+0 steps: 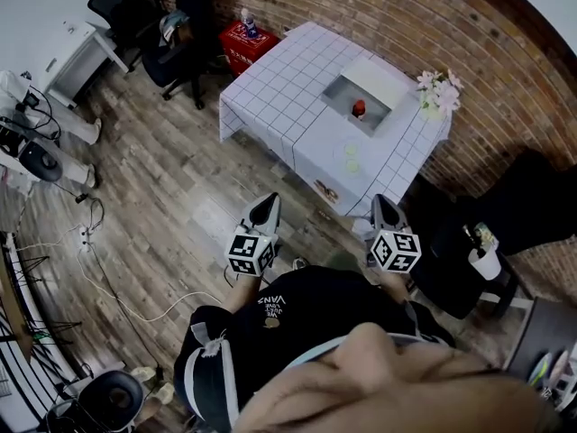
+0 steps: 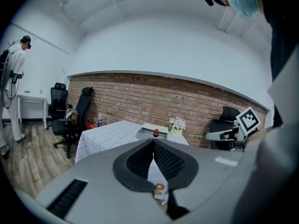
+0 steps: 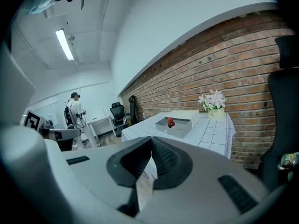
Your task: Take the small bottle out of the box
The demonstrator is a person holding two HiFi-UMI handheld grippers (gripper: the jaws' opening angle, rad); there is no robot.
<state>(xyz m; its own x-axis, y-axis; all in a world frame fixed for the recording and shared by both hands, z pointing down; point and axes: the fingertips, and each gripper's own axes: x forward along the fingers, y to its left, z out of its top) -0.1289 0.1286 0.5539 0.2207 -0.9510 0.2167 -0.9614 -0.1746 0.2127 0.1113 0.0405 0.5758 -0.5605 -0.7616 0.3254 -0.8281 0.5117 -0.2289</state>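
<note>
**Left.** The left gripper [image 1: 268, 202] is held low in front of the person, over wood floor and well short of the table [image 1: 270, 88]. In the left gripper view its jaws are together at the tips [image 2: 153, 142] with nothing between them.

**Centre.** The table carries a white gridded cloth. On it lies the open grey box [image 1: 335, 91], and the bottle [image 1: 359, 107] stands upright inside, near the box's middle and clear of its walls. Only its red top reads clearly, and the body below is too small to make out.

**Right.** The right gripper [image 1: 384, 204] is level with the left and equally far from the table. Its jaws are likewise closed and empty [image 3: 151, 139]. Flowers [image 1: 439, 88] stand on the table just beyond the box.

**Handling (judged).**
- The bottle is probably light and rigid, with smooth sides that could slip or tip under a glancing touch.
- The box walls hinder a sideways reach.
- A grip from above suits best, with opened jaws set square on the body just under the cap, closed gently, then lifted straight up.
</note>
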